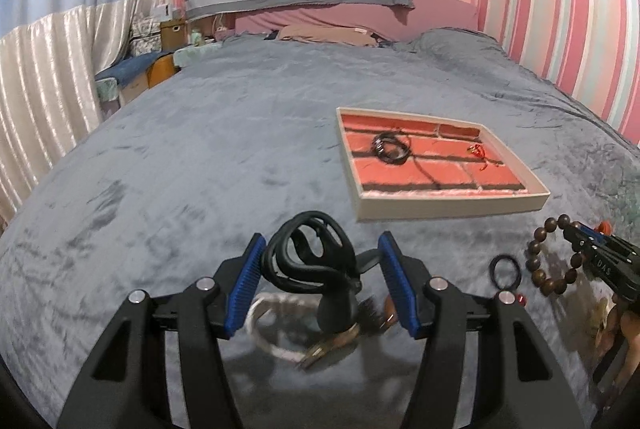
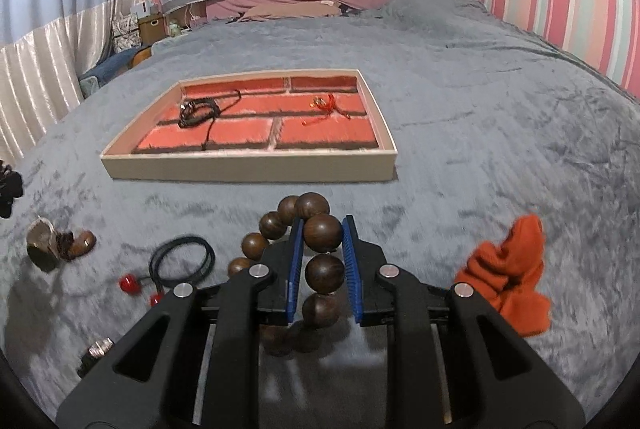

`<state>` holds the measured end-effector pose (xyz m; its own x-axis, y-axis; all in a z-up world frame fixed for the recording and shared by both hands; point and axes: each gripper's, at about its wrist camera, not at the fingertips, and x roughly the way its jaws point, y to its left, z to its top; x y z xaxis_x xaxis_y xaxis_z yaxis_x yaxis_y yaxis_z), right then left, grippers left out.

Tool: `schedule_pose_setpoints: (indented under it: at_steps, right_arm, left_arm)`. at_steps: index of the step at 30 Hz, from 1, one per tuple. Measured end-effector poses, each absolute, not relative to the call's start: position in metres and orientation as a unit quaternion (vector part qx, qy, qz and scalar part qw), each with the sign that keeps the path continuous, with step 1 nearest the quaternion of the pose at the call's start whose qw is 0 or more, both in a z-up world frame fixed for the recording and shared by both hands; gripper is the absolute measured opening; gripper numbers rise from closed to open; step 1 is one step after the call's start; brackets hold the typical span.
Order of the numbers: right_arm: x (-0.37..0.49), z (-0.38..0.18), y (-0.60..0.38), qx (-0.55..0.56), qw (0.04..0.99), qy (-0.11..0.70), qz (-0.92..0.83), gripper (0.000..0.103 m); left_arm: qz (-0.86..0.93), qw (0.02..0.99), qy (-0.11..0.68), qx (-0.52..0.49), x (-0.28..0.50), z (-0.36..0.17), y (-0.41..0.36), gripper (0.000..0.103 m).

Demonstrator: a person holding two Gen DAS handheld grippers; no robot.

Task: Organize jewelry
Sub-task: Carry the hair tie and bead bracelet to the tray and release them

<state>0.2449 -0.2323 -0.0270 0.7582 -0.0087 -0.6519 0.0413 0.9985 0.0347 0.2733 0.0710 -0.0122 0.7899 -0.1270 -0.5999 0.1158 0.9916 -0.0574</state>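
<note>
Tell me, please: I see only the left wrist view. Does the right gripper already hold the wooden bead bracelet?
Observer: Yes. The right gripper is shut on the wooden bead bracelet, with one bead between the jaws.
Operator: Does anything lie to its right?
Observer: An orange cloth lies on the grey blanket, apart from the gripper.
Operator: And beside the black ring?
Observer: Two small red beads lie next to the black ring, on the side away from the gripper.
</note>
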Motion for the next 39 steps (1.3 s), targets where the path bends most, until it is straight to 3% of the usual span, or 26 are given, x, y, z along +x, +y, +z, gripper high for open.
schedule_pose_setpoints:
  at_steps: [19,39]
  right_arm:
    - [0.335,0.034,-0.223,0.013,0.951,0.309,0.017,0.020]
    - [0.474,-0.008,-0.250,0.015,0.933,0.358,-0.018,0.020]
  left_arm:
    - [-0.095,0.941,0.325,-0.023,0.388,0.019,-0.004,0.058]
    - [-0.075,0.905,0.420,-0.007,0.540,-0.039,-0.040,0.058]
